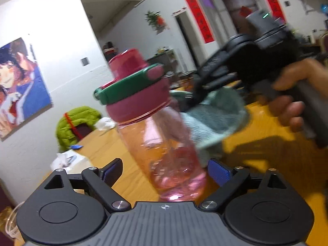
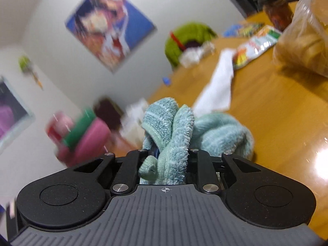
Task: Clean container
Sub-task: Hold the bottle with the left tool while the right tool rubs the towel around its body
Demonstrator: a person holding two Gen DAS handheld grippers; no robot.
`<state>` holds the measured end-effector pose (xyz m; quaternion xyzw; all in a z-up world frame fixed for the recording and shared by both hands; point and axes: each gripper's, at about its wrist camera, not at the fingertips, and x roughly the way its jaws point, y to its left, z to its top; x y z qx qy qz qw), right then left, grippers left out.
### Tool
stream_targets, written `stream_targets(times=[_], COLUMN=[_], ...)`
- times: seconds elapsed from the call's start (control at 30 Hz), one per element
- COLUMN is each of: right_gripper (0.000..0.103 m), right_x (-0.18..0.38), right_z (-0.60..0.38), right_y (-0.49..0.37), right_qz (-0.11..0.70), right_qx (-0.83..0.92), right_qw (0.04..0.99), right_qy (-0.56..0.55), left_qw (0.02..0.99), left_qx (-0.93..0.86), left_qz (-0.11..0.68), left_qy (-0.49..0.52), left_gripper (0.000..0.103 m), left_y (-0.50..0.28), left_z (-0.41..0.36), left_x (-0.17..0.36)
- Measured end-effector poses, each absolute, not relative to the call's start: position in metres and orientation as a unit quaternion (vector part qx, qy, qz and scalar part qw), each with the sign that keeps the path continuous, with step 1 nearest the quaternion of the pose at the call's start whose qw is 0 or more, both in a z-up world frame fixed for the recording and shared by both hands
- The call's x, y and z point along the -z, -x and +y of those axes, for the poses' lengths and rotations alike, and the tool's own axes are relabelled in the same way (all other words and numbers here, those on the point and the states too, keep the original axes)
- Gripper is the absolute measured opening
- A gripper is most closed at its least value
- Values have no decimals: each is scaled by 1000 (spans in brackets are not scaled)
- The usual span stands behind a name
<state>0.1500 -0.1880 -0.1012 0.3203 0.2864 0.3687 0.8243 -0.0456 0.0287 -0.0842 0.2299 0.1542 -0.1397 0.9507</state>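
A clear pink water bottle [image 1: 164, 147] with a magenta lid and green strap stands tilted between the blue pads of my left gripper [image 1: 166, 173], which is shut on its base and holds it above the table. My right gripper [image 1: 194, 100] is shut on a light blue fluffy cloth [image 1: 213, 121] and presses it against the bottle's right side near the lid. In the right wrist view the cloth [image 2: 170, 127] bunches between the jaws of the right gripper [image 2: 169, 153]. The bottle's lid [image 2: 82, 135] shows blurred at the left.
A wooden table [image 2: 276, 123] holds a white tissue [image 2: 219, 82], a snack packet [image 2: 256, 45], a clear bag of bread [image 2: 303, 45] and a dark jar [image 2: 276, 14]. A green jacket [image 1: 75, 123] hangs on a chair at the far edge. A poster [image 1: 20, 86] hangs on the wall.
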Motion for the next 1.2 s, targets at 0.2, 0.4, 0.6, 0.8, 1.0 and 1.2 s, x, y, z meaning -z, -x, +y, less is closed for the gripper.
stream_targets(times=[0.2,0.4,0.6,0.8,1.0,1.2], right_gripper=[23,21,23,22,23,22], right_x=[103,85,88,77,77,99], right_z=[-179,-188,-182,-190,-211,-177], right_y=[-158,-145,-141,-130,-131,-145], right_qz=[314,342,356,297,256,373], right_qx=[-403,-430,-404,-416,-464,-391], right_qw=[795,801,818,825,776,813], right_qy=[-329,-238,-203,-243,-342,-219], left_qw=[948,950,950,951,953,953], left_qx=[144,154,144,135,132,133], left_qz=[136,126,120,120,120,120], left_qy=[-250,-240,-250,-249,-246,-245], left_gripper=[90,84,84,83,83,83], left_y=[38,19,18,12,-6,5], left_z=[28,42,40,41,41,33], left_x=[96,98,103,105,106,106])
